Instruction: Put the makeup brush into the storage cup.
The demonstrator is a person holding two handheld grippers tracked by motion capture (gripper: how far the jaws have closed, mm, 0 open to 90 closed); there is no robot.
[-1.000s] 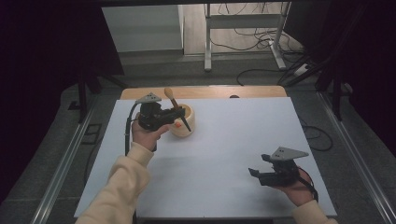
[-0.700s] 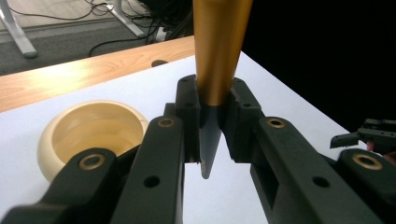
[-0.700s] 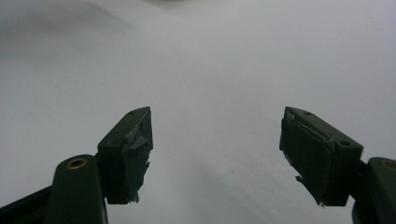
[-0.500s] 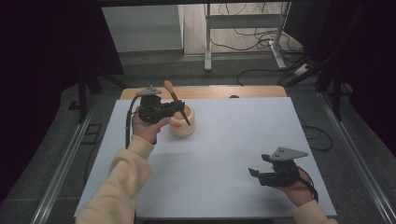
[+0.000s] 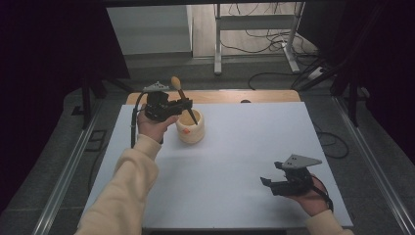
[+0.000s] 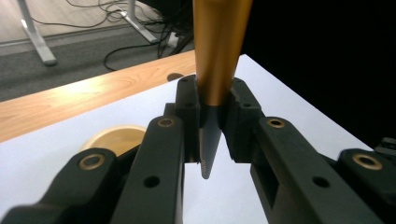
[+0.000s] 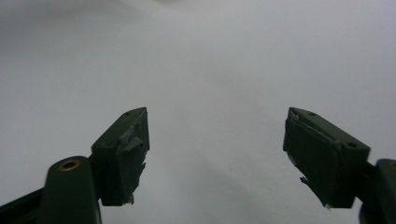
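A golden-brown stick (image 5: 177,89) with a dark pointed end stands tilted over a cream cup (image 5: 191,133) at the table's far left. My left gripper (image 5: 185,104) is shut on it. In the left gripper view the jaws pinch the stick (image 6: 219,46) where gold meets dark, and its point hangs free beside the cup (image 6: 114,140). My right gripper (image 5: 270,173) rests near the front right of the white table (image 5: 244,142). Its jaws have just been opening, and they stand wide apart (image 7: 217,140) with nothing between them.
A bare wooden strip (image 5: 254,96) runs along the table's far edge. Beyond it are desk legs (image 5: 218,44) and cables on the floor. Metal rails (image 5: 63,176) flank the table on both sides.
My left hand has lifted the stick up and slightly away, so its dark end sits higher over the cup. The right hand has stayed in place.
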